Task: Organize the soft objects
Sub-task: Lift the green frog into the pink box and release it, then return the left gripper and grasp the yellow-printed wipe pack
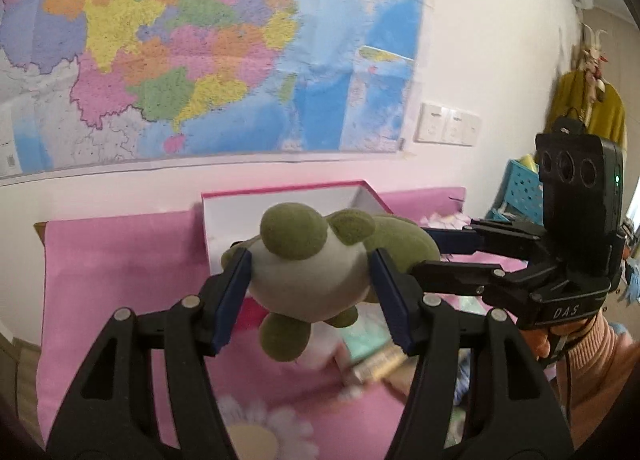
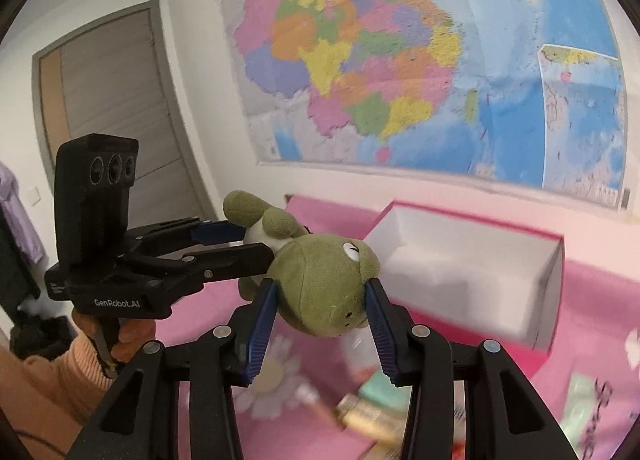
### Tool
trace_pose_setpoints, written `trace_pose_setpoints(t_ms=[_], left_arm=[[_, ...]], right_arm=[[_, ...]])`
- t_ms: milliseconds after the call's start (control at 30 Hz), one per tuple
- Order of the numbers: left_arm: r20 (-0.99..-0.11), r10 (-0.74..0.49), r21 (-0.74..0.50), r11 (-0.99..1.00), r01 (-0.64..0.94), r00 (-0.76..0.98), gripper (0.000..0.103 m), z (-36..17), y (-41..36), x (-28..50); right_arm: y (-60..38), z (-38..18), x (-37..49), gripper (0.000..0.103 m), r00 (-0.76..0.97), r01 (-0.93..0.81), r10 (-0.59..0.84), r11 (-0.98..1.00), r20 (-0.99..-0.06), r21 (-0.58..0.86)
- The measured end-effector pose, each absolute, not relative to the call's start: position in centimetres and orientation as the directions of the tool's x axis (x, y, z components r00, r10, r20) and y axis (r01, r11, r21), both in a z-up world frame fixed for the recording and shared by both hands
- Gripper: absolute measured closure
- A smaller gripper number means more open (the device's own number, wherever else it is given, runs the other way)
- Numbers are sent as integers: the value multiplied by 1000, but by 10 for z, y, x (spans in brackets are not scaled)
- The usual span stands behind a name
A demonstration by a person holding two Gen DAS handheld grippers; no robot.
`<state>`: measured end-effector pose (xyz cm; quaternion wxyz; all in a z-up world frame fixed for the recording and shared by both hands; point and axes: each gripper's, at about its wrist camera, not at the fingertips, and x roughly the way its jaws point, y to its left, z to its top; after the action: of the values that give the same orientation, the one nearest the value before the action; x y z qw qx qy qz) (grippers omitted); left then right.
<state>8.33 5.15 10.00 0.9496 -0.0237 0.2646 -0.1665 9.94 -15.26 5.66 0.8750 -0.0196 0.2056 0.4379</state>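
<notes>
A green and white frog plush toy (image 1: 308, 272) hangs in the air above a pink bed cover (image 1: 108, 280), held by both grippers. My left gripper (image 1: 310, 284) is shut on its white belly, legs dangling below. My right gripper (image 2: 322, 300) is shut on its green head (image 2: 324, 284). In the left wrist view the right gripper (image 1: 436, 256) reaches in from the right. In the right wrist view the left gripper (image 2: 248, 244) comes from the left. An open white box with pink rim (image 2: 480, 280) lies just behind the toy; it also shows in the left wrist view (image 1: 280, 204).
Small packets and a boxed item (image 2: 368, 412) lie on the pink cover under the toy. A large map (image 1: 200, 52) hangs on the wall behind. A blue basket (image 1: 520, 188) and a yellow garment stand at the right. A door (image 2: 116, 100) is at the left.
</notes>
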Motion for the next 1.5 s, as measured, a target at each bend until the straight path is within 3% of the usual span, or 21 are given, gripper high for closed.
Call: trace_pose_setpoints(t_ms=[567, 733, 1033, 1500], left_arm=[[-641, -292, -228, 956, 187, 710, 41, 36, 63, 239], [-663, -236, -194, 971, 141, 710, 41, 26, 62, 253], [-640, -188, -168, 980, 103, 745, 41, 27, 67, 236], [-495, -289, -211, 955, 209, 819, 36, 58, 65, 113]], right_arm=[[-117, 16, 260, 59, 526, -677, 677, 699, -514, 228], [-105, 3, 283, 51, 542, -620, 598, 759, -591, 200], [-122, -3, 272, 50, 539, -601, 570, 776, -620, 191], [-192, 35, 180, 42, 567, -654, 655, 727, -499, 211]])
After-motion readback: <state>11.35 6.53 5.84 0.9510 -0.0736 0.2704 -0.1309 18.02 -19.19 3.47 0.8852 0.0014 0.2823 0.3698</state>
